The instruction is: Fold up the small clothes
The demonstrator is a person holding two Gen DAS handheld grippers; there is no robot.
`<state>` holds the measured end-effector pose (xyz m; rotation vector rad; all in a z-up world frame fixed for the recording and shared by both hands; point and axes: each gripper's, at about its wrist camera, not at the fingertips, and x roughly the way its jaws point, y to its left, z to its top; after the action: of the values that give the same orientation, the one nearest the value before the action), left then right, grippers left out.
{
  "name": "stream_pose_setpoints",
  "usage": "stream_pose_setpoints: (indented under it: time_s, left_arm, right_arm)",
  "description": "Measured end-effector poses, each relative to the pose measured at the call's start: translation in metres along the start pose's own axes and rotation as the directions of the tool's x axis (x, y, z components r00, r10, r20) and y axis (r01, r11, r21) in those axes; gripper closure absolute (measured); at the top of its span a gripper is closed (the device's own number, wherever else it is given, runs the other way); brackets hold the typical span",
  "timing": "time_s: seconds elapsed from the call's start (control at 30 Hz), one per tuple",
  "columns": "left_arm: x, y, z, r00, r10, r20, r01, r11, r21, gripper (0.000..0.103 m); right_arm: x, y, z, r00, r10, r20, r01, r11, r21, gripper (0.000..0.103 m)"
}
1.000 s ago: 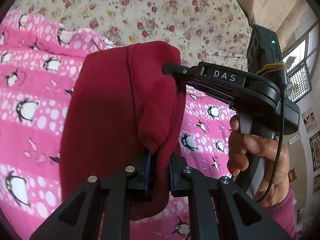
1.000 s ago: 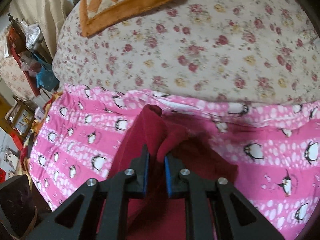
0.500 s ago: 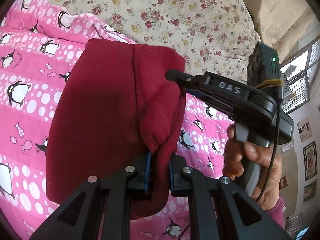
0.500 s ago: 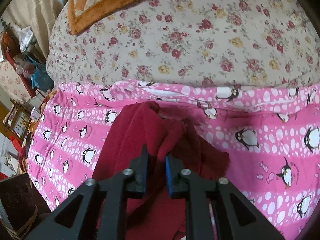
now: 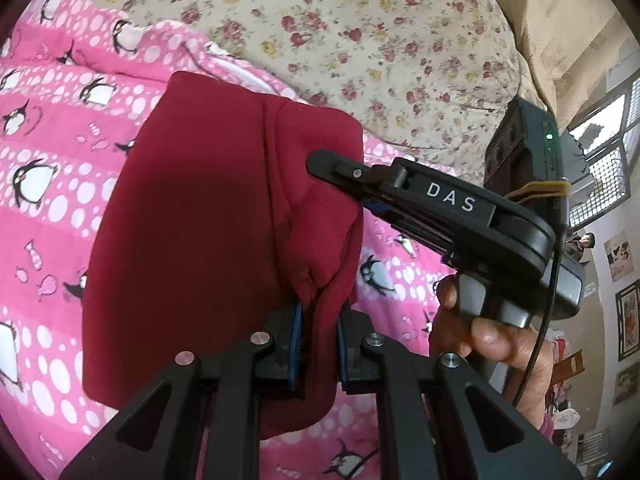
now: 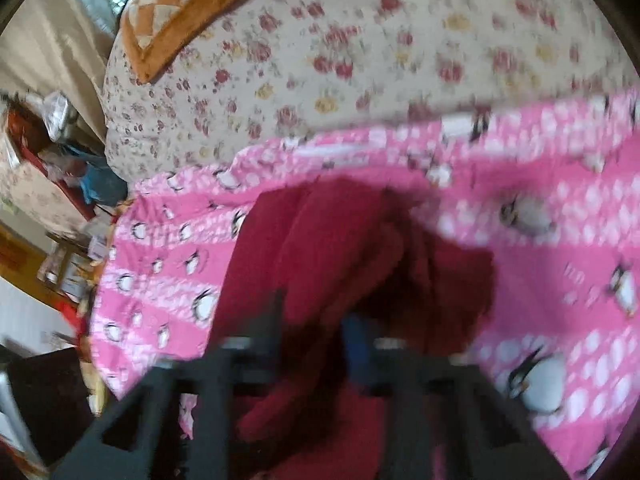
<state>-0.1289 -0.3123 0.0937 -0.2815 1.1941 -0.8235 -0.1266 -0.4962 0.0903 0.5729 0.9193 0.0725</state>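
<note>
Left wrist: right claw (image 5: 340, 168) body reads "DAS".

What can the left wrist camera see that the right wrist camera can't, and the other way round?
Only the left wrist view shows the right gripper from outside, the hand that holds its handle, a window and pictures on the wall. It is sharp.

Only the right wrist view, which is blurred, shows an orange checked cushion and cluttered furniture beside the bed.

Both show the dark red garment gripped in the jaws of the left gripper, the pink penguin blanket under it and the floral bedcover beyond.
</note>
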Motion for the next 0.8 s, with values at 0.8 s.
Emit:
stream_pose_setpoints:
  time_s: [0.8]
  left_arm:
    - [-0.04, 0.015, -0.015, 0.972, 0.211, 0.106, -0.227, 0.96, 0.163, 0.096]
  right_arm:
    - [-0.053, -0.003, -0.034, 0.992, -0.095, 0.088, 0.103, 0.99, -0.092, 0.064]
